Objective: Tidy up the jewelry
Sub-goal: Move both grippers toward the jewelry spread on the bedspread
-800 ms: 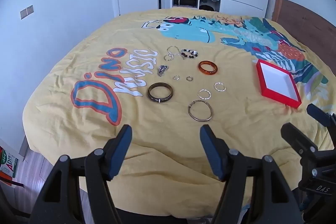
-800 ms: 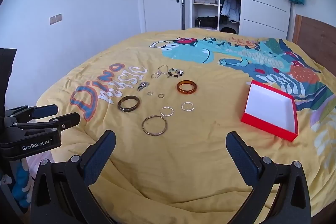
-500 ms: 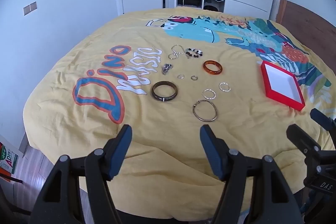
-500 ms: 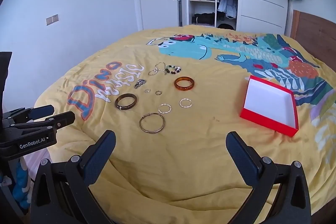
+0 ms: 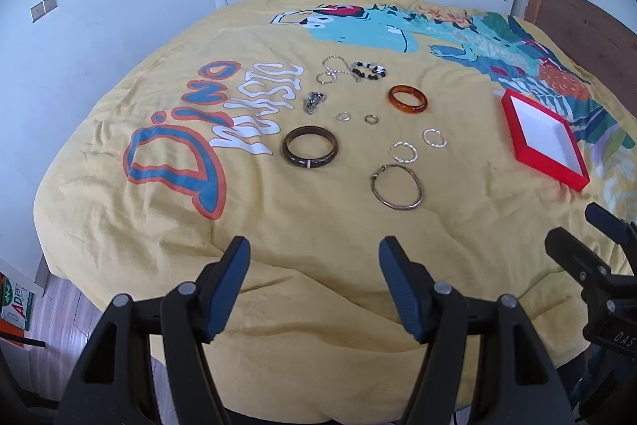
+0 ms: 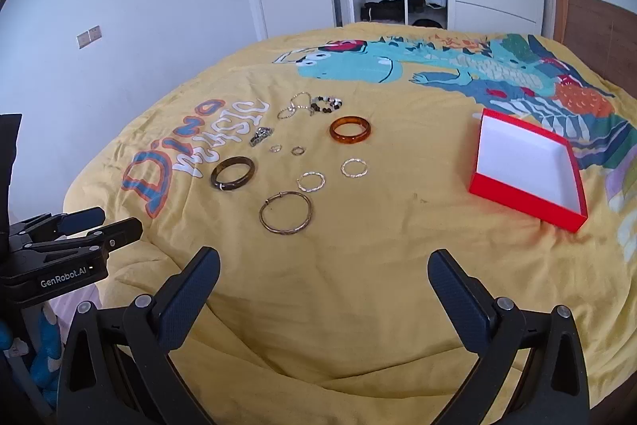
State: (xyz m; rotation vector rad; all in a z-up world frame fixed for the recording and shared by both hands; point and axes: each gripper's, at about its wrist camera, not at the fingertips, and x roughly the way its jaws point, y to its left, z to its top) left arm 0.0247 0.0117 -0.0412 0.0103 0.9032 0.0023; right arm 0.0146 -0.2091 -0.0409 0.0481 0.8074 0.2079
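Both claws edged closer to the jewelry [image 5: 358,130].

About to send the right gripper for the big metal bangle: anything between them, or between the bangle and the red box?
Nothing visible. Bare duvet lies between the open right gripper and the bangle, and between it and the empty box.

Soft, even daylight is filling the room I am looking into, and the yellow bedspread [image 5: 278,226] is showing only faint shadows in its creases. Nothing is glaring or blurring. The fisheye is bending the walls and darkening the corners, while my grippers are looming large below.
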